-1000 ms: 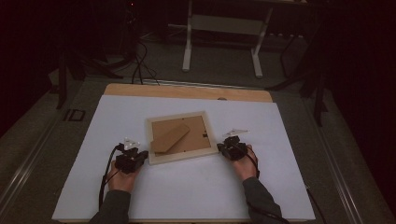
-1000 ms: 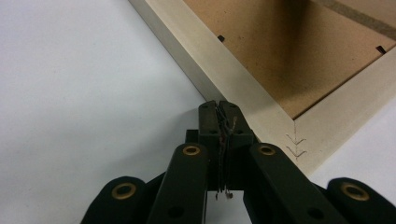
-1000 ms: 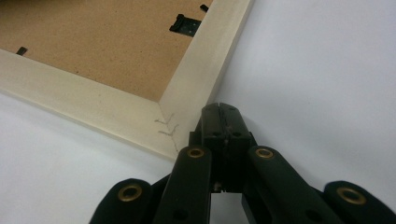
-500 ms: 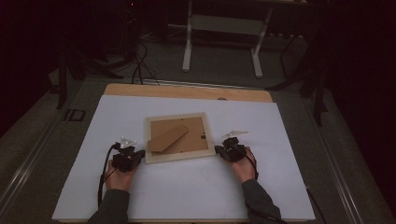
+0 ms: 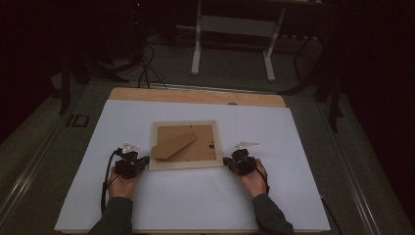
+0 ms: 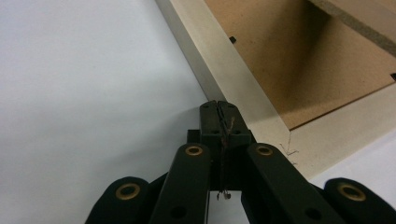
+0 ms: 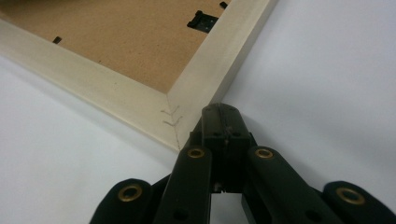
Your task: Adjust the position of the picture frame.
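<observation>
A pale wooden picture frame lies face down on the white table top, its brown backing board up, with a folding cardboard stand on it. My left gripper is shut, tips against the frame's near left corner. My right gripper is shut too, touching the near right corner. Each gripper view shows black jaws pressed together with nothing between them. A black clip sits on the backing edge.
The white sheet covers a wooden table whose far edge is bare. Beyond it stand a white desk frame and cables on the dark floor. A hand holds each gripper, forearms entering from the bottom.
The picture frame has turned a little and now lies squarer to the table edge. Both grippers stay at its near corners, having shifted slightly.
</observation>
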### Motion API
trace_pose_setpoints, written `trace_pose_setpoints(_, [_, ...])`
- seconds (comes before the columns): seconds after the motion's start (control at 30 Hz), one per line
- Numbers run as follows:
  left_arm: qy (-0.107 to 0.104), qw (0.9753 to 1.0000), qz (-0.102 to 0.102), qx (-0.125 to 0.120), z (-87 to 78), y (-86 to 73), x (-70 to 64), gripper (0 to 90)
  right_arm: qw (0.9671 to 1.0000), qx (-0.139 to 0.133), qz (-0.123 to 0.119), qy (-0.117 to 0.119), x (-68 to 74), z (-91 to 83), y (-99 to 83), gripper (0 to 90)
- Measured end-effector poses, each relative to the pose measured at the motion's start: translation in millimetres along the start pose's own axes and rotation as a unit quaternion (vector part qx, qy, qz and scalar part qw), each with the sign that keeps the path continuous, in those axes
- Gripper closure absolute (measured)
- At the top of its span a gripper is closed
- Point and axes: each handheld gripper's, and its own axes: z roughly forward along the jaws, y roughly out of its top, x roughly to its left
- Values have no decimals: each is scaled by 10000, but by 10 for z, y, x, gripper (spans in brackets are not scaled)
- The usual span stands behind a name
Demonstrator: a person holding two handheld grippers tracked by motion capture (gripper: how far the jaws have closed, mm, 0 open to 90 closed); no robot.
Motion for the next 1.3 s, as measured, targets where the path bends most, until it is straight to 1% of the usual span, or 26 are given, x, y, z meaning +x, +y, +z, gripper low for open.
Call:
trace_pose_setpoints(0.13, [20, 10000, -11, 0, 4, 13, 33, 900, 9999, 18, -13, 126, 45, -23, -37, 900])
trace_pose_setpoints(0.2, [-22, 10000, -23, -4, 7, 17, 42, 900, 9999, 26, -13, 155, 59, -37, -56, 900])
trace_pose_setpoints(0.3, [-28, 10000, -13, -3, 8, 18, 46, 900, 9998, 31, 18, 214, 72, -57, -83, 900])
trace_pose_setpoints(0.5, [-25, 9999, 109, 11, 14, 31, 58, 900, 9995, 23, 20, 313, 86, -85, -125, 900])
trace_pose_setpoints(0.57, [-27, 9999, 115, 10, 17, 34, 64, 900, 9994, 39, -31, 339, 103, -99, -141, 900])
trace_pose_setpoints(0.83, [52, 9999, 110, -2, 23, 35, 35, 900, 9989, 37, -31, 464, 146, -152, -216, 900])
trace_pose_setpoints(0.97, [23, 9999, 116, 20, 19, 34, 27, 900, 9988, 32, -61, 487, 150, -169, -238, 900])
trace_pose_setpoints(1.1, [-20, 9999, 134, 50, 15, 30, 6, 900, 9987, -21, 13, 512, 136, -191, -275, 900])
trace_pose_setpoints(1.3, [-159, 9997, 145, 90, 7, 10, -52, 900, 9988, -19, 53, 481, 97, -235, -311, 900])
